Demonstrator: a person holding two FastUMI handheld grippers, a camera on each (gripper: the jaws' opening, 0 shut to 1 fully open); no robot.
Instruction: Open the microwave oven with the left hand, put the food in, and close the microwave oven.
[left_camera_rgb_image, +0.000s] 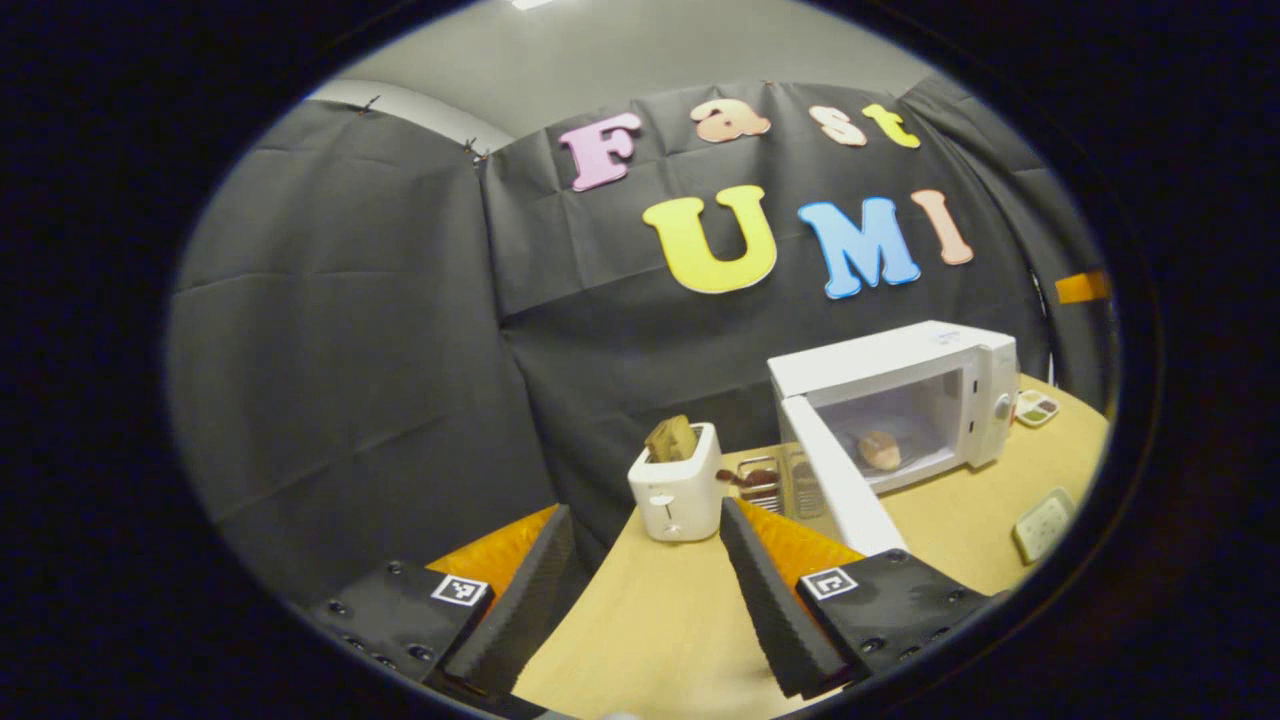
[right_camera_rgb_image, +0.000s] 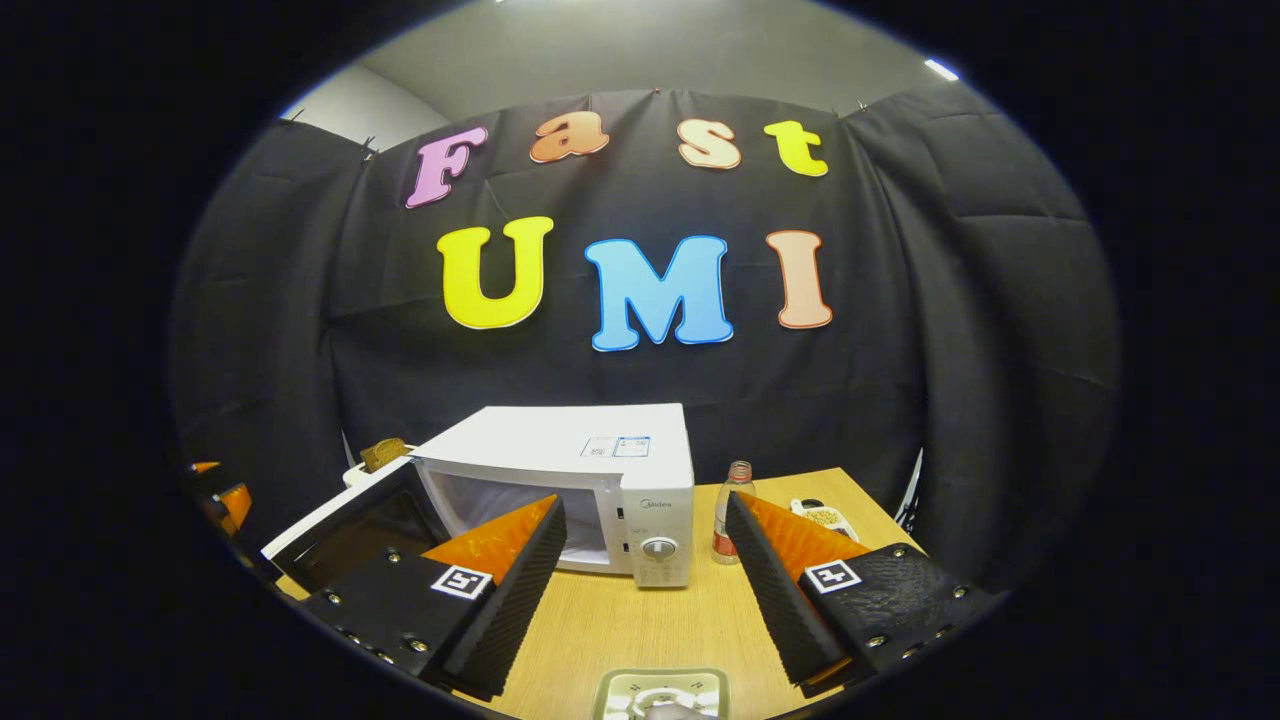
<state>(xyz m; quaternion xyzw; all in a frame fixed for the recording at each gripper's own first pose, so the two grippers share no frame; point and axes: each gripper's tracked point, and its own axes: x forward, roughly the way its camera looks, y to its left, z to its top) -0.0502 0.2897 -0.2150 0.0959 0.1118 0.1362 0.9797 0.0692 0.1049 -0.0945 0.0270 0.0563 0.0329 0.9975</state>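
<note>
Your left tool (left_camera_rgb_image: 645, 575) hangs in the air with its fingers spread wide and nothing between them. Your right tool (right_camera_rgb_image: 648, 575) is the same, level and facing forward, fingers set well apart, gripping nothing, pads bare.

A white microwave oven (right_camera_rgb_image: 590, 470) on the counter carries a small brand name beside its door, above the dial, too small to read with certainty. A printed sticker (right_camera_rgb_image: 617, 446) lies on its top; its text is illegible.
</note>
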